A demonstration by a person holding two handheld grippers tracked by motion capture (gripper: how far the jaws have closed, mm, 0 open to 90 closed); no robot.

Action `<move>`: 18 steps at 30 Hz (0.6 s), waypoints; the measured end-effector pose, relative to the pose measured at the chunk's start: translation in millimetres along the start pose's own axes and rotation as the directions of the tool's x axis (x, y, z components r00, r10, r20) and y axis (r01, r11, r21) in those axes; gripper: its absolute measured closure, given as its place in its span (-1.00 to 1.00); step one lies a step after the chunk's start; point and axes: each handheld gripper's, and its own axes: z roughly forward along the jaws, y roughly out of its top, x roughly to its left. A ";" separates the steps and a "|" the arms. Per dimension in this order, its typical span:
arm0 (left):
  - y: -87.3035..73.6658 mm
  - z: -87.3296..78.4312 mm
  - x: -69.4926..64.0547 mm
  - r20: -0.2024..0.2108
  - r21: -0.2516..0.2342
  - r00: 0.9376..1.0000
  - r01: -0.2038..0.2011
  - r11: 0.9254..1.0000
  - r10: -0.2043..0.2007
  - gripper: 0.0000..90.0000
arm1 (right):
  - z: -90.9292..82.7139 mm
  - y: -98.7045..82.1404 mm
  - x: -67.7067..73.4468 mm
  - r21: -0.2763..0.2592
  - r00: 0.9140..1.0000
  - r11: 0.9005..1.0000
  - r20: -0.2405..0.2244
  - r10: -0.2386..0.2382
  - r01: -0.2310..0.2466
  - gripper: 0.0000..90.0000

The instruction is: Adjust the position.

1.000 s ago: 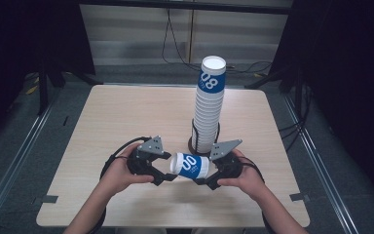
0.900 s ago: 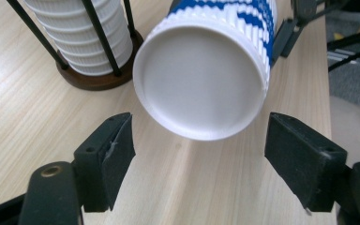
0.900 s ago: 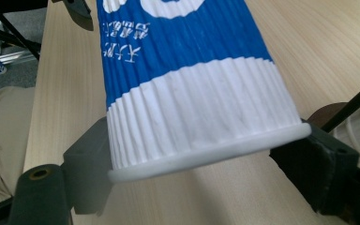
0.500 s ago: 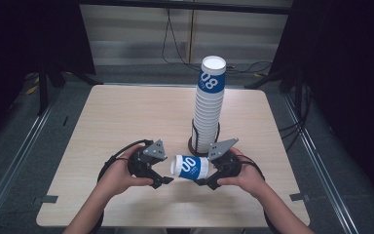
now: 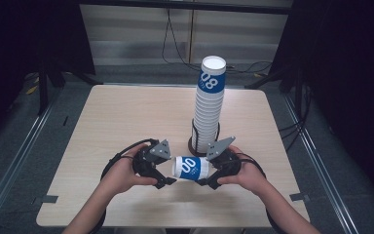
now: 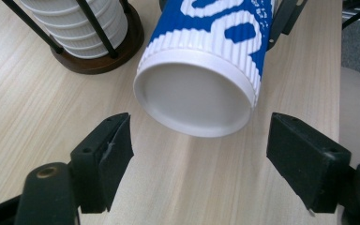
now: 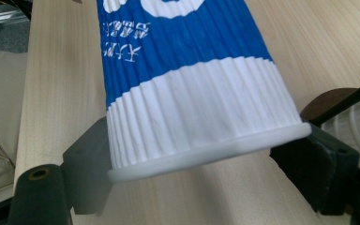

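light: even, from overhead, table (image 5: 126, 122) bright | surroundings: dark left and right | shadows: soft, faint | glare: none | focus: high view slightly soft; cup (image 7: 187, 93) rim blurred close up

— What is the surface?
— A pale wooden table (image 5: 126, 126), square, with a small grey tape tab at its near left corner (image 5: 45, 199) and another at its near right corner (image 5: 297, 197).
— And around it?
— Grey floor, with a metal rail (image 5: 19, 156) running along the left and a second rail (image 5: 316, 161) along the right. Black cables (image 5: 175, 44) hang down the grey wall panels (image 5: 136, 39) behind. Dark curtains (image 5: 350, 73) close off the right side.
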 end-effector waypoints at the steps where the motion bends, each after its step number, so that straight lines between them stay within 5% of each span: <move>1: 1.4 -0.4 0.2 0.003 0.009 1.000 -0.002 1.000 0.002 -0.50 | 0.5 0.3 -0.2 -0.001 1.000 1.000 -0.003 -0.006 0.006 -0.60; 18: 19.5 6.8 -3.5 0.008 0.071 0.999 -0.051 0.996 0.051 -0.51 | 2.4 0.1 1.7 0.024 1.000 1.000 0.002 -0.011 0.011 -0.60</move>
